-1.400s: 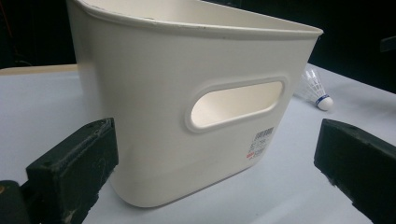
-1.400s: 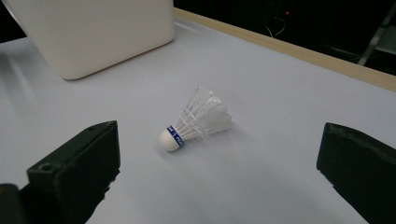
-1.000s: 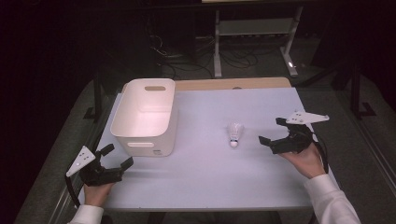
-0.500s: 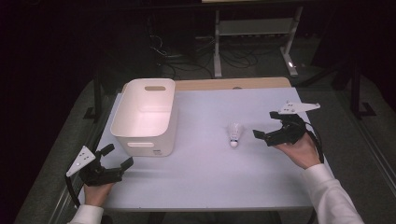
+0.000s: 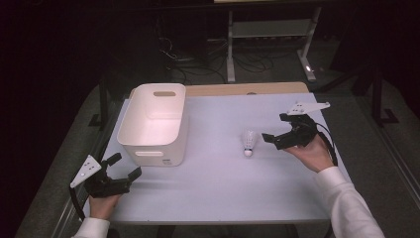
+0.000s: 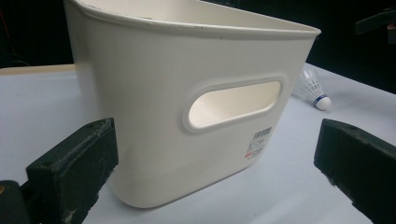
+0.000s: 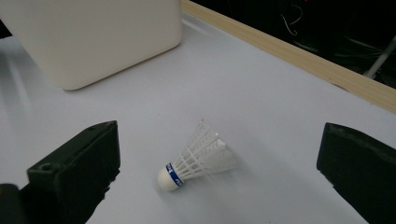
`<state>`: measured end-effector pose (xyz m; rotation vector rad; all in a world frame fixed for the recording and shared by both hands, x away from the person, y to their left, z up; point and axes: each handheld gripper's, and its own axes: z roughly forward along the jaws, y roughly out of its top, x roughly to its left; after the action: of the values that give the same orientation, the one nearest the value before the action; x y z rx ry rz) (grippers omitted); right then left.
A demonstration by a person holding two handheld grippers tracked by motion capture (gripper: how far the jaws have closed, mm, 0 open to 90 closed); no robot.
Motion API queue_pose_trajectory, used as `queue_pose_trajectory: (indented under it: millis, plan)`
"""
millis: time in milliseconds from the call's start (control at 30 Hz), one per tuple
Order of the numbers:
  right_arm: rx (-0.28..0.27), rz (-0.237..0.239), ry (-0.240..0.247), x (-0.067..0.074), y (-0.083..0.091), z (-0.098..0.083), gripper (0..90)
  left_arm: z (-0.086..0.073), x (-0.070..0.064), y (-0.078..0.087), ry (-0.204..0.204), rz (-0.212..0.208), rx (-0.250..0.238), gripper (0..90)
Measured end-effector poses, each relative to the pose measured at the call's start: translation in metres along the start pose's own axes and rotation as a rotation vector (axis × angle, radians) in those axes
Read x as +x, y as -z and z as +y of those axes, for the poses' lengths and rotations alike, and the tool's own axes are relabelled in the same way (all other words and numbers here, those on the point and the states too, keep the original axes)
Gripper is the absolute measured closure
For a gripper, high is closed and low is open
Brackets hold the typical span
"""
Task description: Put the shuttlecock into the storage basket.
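Feathery white shuttlecock [image 7: 198, 156] on smooth table [image 5: 218, 198], before wide-spread right hand-held gripper [image 5: 274, 130], untouched.

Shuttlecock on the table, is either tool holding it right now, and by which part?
Nothing is held. The shuttlecock lies free on the table, with the right tool open beside it; the left tool is open too.

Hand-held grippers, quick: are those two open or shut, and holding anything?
Left hand-held gripper: open, empty, facing the white bin.
Right hand-held gripper: open, empty, beside the shuttlecock.
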<state>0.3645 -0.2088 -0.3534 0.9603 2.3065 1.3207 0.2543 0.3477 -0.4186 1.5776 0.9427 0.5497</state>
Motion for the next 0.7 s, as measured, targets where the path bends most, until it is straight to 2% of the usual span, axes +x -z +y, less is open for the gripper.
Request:
queue_pose_trajectory:
  millis: [233, 700]
  plan:
    - [0.016, 0.001, -0.001, -0.001, -0.006, 0.005, 0.0, 0.000, 0.000, 0.000, 0.002, -0.001, -0.002, 0.0]
    - [0.073, -0.021, -0.031, -0.016, -0.020, 0.009, 0.0, 0.000, 0.000, 0.000, -0.001, -0.002, -0.001, 0.0]
